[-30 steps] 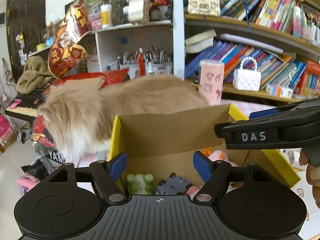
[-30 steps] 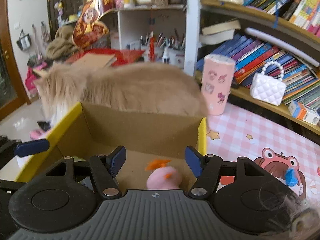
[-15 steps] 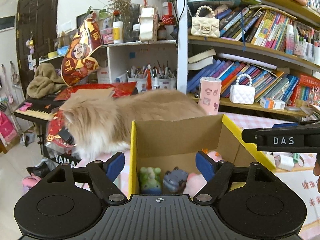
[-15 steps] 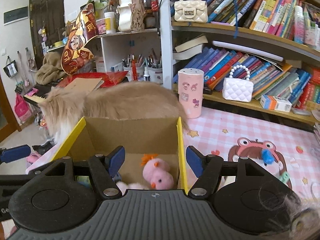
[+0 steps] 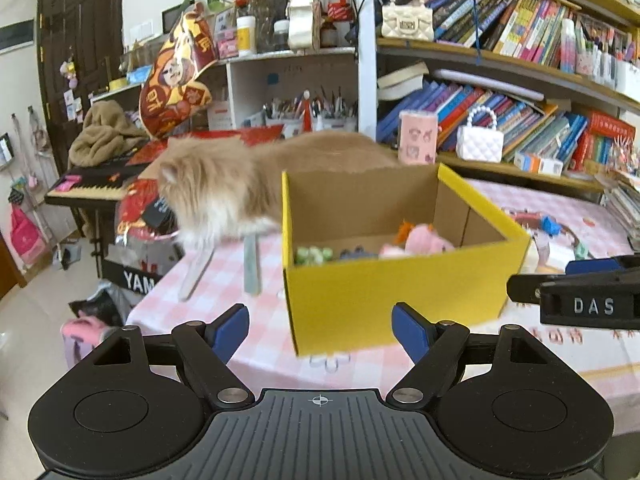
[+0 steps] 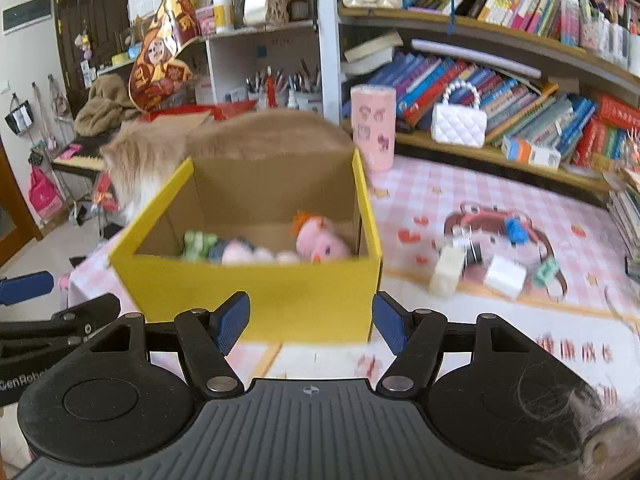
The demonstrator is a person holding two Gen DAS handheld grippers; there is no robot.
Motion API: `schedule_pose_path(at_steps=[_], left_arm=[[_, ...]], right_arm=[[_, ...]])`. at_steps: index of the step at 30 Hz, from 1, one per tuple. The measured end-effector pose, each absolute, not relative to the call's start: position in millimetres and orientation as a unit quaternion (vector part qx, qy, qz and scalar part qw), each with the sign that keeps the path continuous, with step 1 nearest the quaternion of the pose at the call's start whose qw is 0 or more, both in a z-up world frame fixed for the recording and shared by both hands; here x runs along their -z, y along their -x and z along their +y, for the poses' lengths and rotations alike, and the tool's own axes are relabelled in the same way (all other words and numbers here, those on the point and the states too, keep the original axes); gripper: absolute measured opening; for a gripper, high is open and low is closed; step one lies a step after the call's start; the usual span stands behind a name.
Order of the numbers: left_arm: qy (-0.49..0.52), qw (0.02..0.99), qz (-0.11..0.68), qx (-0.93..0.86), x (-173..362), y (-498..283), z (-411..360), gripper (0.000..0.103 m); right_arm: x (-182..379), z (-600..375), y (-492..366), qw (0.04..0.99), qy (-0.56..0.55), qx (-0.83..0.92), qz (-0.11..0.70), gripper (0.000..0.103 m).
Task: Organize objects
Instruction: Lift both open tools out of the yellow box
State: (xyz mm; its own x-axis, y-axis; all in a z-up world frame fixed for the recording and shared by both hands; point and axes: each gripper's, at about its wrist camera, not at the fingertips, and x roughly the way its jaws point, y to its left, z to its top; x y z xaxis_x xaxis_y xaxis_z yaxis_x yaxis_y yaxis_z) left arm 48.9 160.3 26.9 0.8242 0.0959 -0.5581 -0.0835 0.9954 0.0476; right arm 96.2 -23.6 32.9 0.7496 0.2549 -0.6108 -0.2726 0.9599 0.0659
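**Yellow box part-filled; loose items remain on the surface.**
We see both grippers empty: the left gripper has its fingers set wide, the right gripper moderately apart, nothing between either pair. The yellow box stands on the checked surface and holds at least four soft toys, among them one pink chick and one green toy. About five small objects lie right of it, by our judgement yet to be boxed. One cat stands behind.
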Motion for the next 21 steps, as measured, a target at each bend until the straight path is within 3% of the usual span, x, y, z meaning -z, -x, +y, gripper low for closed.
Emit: schedule_pose_path(at_steps=[21], left_arm=[[-0.019,0.941,0.336,-0.027,-1.7,6.2,146.7,0.09]], right_arm=[[2.6,-26.9,-15.9,0.925,0.017,-0.108,0.363,0.069]])
